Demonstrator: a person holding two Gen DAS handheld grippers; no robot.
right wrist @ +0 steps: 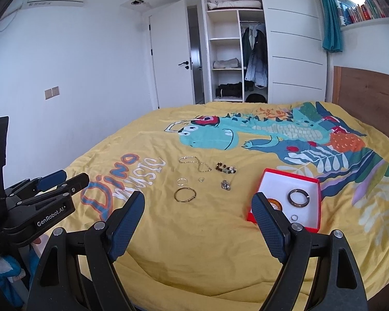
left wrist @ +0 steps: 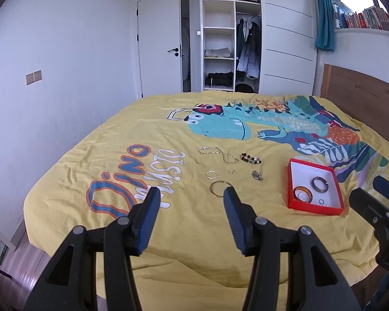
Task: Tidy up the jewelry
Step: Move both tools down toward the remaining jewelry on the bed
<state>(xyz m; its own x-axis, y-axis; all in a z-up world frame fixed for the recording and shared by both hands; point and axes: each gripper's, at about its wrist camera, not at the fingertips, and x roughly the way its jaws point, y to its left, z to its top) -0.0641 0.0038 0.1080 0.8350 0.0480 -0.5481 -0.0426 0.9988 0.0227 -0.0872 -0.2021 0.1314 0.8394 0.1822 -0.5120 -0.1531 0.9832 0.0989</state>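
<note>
A red box (left wrist: 314, 208) (right wrist: 287, 174) with a white inside lies on the yellow bedspread and holds a dark bangle (left wrist: 320, 184) (right wrist: 298, 198), an amber bangle (left wrist: 303, 193) and a small ring (right wrist: 294, 217). Loose on the spread to its left lie a gold bangle (left wrist: 219, 188) (right wrist: 185, 194), a gold chain (left wrist: 217, 153) (right wrist: 194, 162), a bead bracelet (left wrist: 251, 158) (right wrist: 225, 168), small rings (left wrist: 211, 174) (right wrist: 181, 181) and a silver piece (left wrist: 256, 175) (right wrist: 226, 185). My left gripper (left wrist: 192, 194) is open and empty, short of the gold bangle. My right gripper (right wrist: 198, 199) is open and empty, short of the box.
The yellow dinosaur bedspread (left wrist: 168, 134) covers the bed. A wooden headboard (left wrist: 363, 96) stands at the right. An open wardrobe (left wrist: 230, 33) and a white door (left wrist: 160, 44) stand beyond the bed. The bed's near edge lies under both grippers.
</note>
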